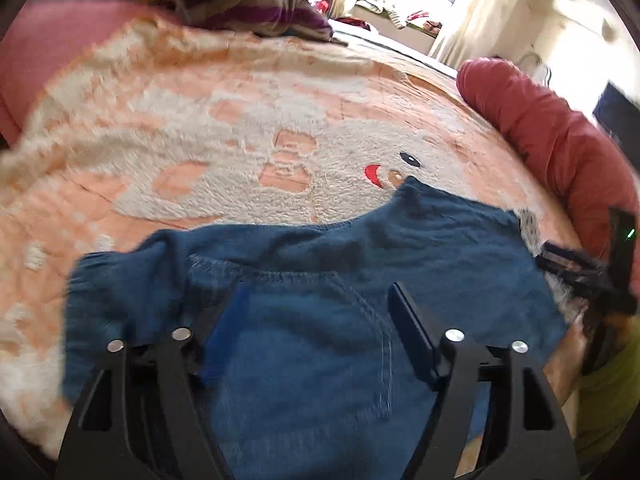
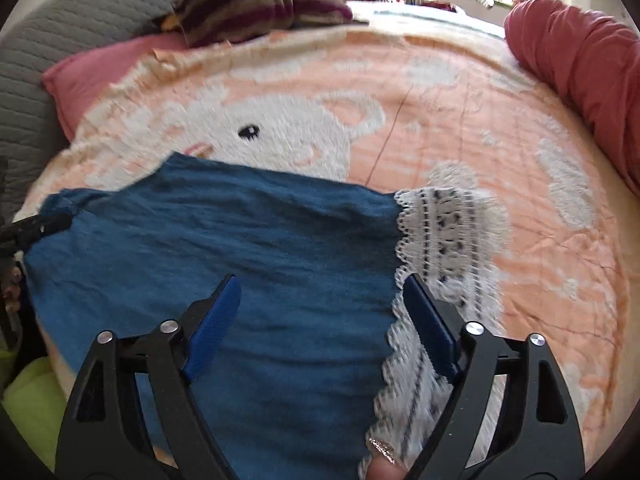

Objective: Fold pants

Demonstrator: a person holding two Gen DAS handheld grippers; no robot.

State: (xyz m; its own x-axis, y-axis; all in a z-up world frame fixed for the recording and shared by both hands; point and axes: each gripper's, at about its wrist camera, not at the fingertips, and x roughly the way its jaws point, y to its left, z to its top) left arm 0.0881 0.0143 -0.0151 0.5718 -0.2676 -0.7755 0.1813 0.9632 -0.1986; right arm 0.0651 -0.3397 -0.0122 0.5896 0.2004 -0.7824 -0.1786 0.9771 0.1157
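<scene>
Blue denim pants (image 1: 320, 360) lie flat on the bed, with a stitched pocket facing up in the left wrist view. My left gripper (image 1: 320, 304) hovers over that pocket with its jaws wide apart, and the cloth lies loose below them. In the right wrist view the pants (image 2: 240, 220) end in a white lace hem (image 2: 448, 232). My right gripper (image 2: 322, 286) is open above that hem edge, one finger over the denim and one over the lace. A fingertip with a painted nail (image 2: 382, 450) shows at the bottom.
An orange and white fleece blanket (image 1: 240, 128) with a bear pattern covers the bed. A red bolster (image 2: 580, 60) runs along the right side. A striped purple cloth (image 2: 256, 8), a pink pillow (image 2: 100, 68) and a grey padded headboard (image 2: 52, 40) lie beyond.
</scene>
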